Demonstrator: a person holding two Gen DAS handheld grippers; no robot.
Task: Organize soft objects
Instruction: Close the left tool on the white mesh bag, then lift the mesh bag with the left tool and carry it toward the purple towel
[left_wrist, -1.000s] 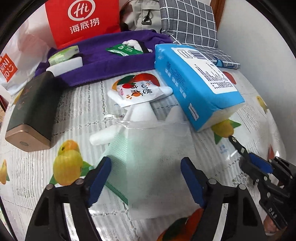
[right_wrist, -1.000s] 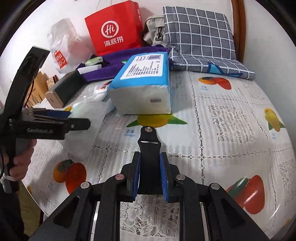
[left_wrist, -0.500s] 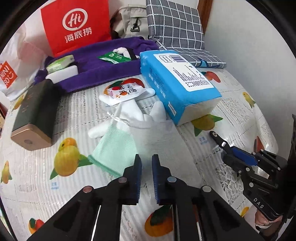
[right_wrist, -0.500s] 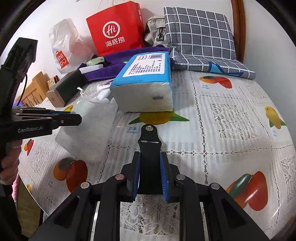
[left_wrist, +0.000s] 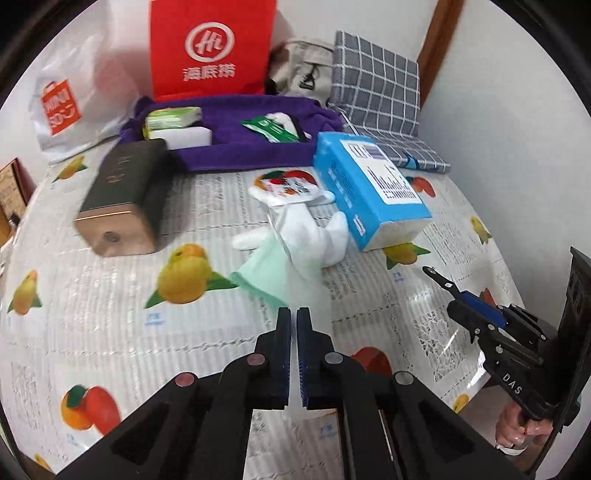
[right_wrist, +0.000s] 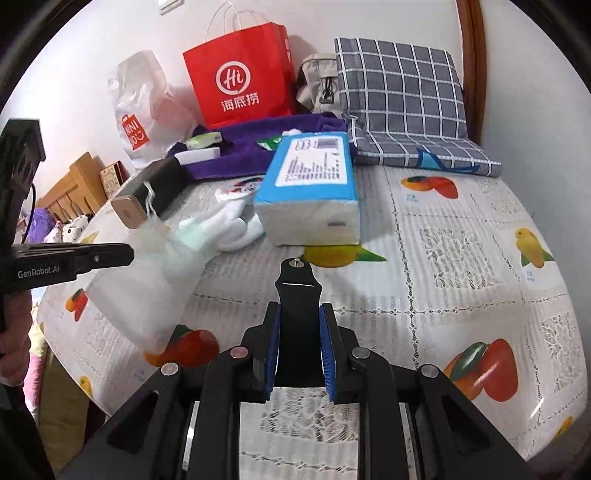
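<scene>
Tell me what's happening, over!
Left gripper shut on the clear bag with gloves, lifting one end. Right gripper shut on a black clip. Blue tissue pack beside the gloves.

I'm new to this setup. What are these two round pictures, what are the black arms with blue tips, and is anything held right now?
Each picture comes from a fisheye camera on a hand-held gripper, looking along its fingers. A person holds both; there is no robot. The left gripper is shut on a translucent mesh bag, lifting it off the fruit-print tablecloth. The right gripper is shut on a black clip-like tool. White gloves, a blue tissue pack and a dark box lie on the table.
</scene>
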